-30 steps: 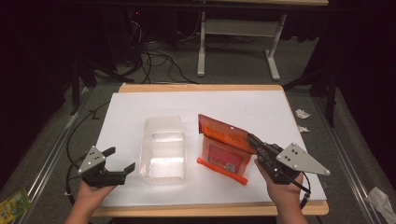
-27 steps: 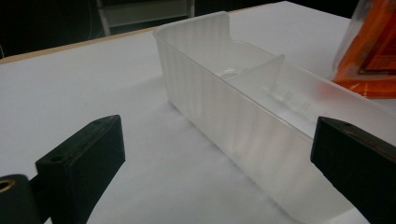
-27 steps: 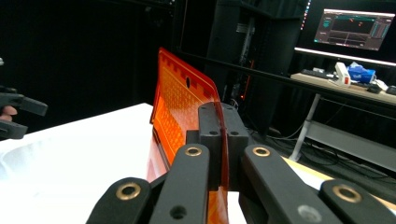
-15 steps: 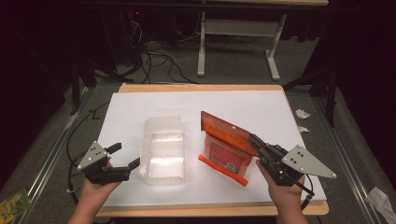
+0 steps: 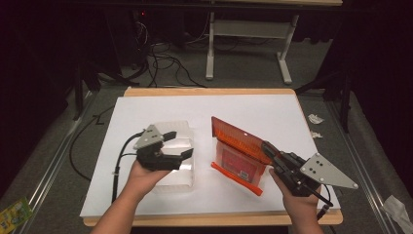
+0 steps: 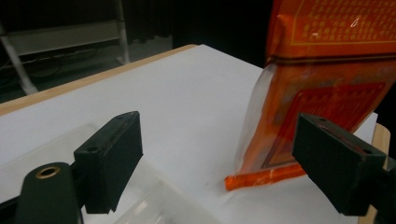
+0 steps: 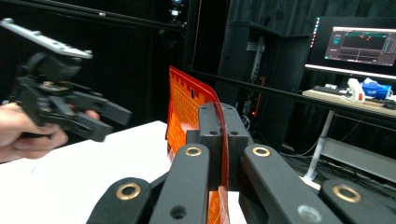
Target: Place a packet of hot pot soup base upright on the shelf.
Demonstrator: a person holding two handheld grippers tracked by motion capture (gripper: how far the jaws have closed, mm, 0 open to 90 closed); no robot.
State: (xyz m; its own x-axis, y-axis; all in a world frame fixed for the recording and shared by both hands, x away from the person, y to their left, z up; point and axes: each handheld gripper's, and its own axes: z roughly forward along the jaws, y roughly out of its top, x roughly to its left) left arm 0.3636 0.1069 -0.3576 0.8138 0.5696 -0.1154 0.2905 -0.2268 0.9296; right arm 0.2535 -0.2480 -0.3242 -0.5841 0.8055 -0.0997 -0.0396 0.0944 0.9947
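From above, we see the left gripper, jaws apart, hovering over a clear plastic box on the white tabletop; the right gripper is clamped on an orange bag. Cables litter the dark floor.

In the left gripper view, the bag stands on the tabletop.

In the right gripper view, we see a lit monitor.

Green packet on floor; crumpled paper beside table.

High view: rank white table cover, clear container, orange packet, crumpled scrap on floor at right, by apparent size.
1. white table cover, largest by far
2-3. clear container and orange packet: look alike; the left hand hides part of the container, the packet is tilted, so unranked
4. crumpled scrap, smallest
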